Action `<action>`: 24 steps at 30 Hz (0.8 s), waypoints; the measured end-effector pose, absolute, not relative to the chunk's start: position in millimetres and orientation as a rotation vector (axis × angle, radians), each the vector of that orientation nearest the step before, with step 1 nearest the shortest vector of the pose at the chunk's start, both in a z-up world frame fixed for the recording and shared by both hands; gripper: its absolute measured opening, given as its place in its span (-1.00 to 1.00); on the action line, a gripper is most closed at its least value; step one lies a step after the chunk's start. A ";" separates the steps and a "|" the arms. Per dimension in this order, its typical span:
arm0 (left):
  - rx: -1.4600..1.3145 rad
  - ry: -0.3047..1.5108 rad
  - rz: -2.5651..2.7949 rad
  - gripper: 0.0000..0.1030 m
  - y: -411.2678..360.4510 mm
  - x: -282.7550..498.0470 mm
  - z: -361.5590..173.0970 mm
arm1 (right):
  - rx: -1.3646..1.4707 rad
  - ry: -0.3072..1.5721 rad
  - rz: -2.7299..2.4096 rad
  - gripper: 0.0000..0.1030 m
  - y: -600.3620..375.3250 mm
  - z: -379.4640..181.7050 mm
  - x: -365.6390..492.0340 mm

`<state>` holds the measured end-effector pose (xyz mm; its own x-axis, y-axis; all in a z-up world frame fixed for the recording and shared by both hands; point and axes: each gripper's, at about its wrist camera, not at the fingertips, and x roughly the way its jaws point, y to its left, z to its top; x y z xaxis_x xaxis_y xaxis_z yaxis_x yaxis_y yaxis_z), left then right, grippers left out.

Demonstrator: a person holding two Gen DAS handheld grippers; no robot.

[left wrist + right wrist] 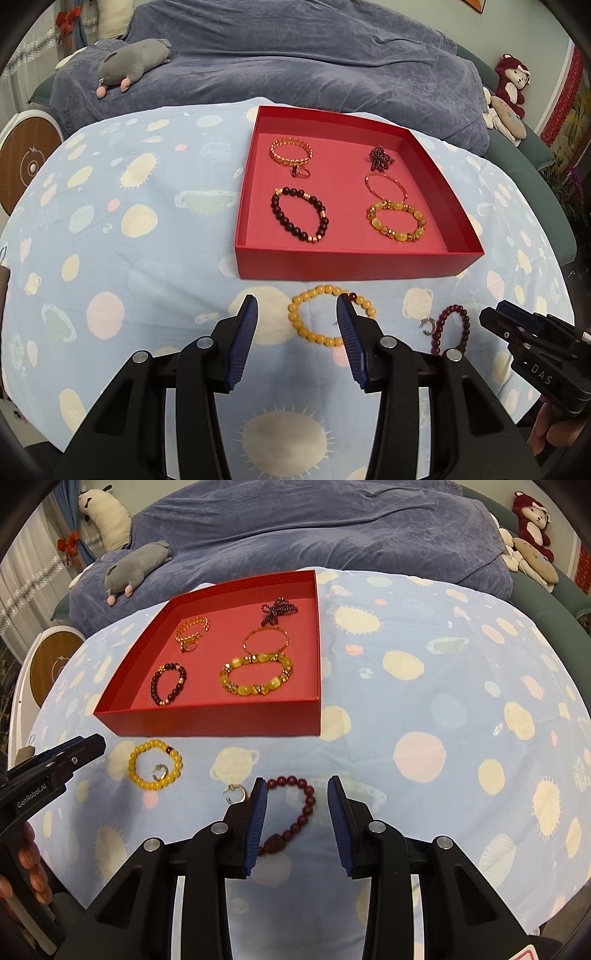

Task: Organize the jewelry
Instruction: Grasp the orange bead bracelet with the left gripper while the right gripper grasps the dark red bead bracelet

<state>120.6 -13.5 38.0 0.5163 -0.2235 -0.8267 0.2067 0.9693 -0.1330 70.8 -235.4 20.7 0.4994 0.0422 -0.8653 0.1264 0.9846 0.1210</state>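
Observation:
A red box (351,264) (221,723) on the blue cloth holds several bracelets. In front of it lie a yellow bead bracelet (314,334) (136,775), a dark red bead bracelet (466,325) (308,805) and a silver earring (427,326) (236,794). A second silver earring (159,771) lies inside the yellow bracelet. My left gripper (297,310) is open over the yellow bracelet, empty. My right gripper (297,794) is open over the dark red bracelet, empty; it also shows in the left wrist view (517,321).
The table is covered with a blue spotted cloth (129,240). Behind it is a sofa under a blue-grey blanket (295,66) with a grey plush toy (133,62) and more plush toys (511,85) at the right. A round white device (26,162) stands at the left.

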 end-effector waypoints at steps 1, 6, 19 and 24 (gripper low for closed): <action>-0.021 1.003 -0.259 -0.18 -13.6 118.8 35.4 | 0.177 1.052 -0.054 -0.35 -235.3 18.8 68.4; -0.027 1.028 -0.248 -0.18 -14.0 114.6 24.4 | 0.175 1.067 -0.061 -0.35 -234.3 9.4 63.4; 0.009 1.081 -0.226 -0.17 -23.9 130.3 -4.4 | 0.181 1.094 -0.073 -0.35 -233.3 -8.7 75.6; 0.043 1.067 -0.228 -0.18 -29.1 130.7 -7.6 | 0.159 1.097 -0.069 -0.35 -231.5 -12.7 78.0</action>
<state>130.7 -29.1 -7.6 0.4619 -0.1644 -0.8716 0.2061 0.9757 -0.0748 78.0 -231.5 -12.7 0.4554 0.0229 -0.8900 0.1342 0.9865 0.0941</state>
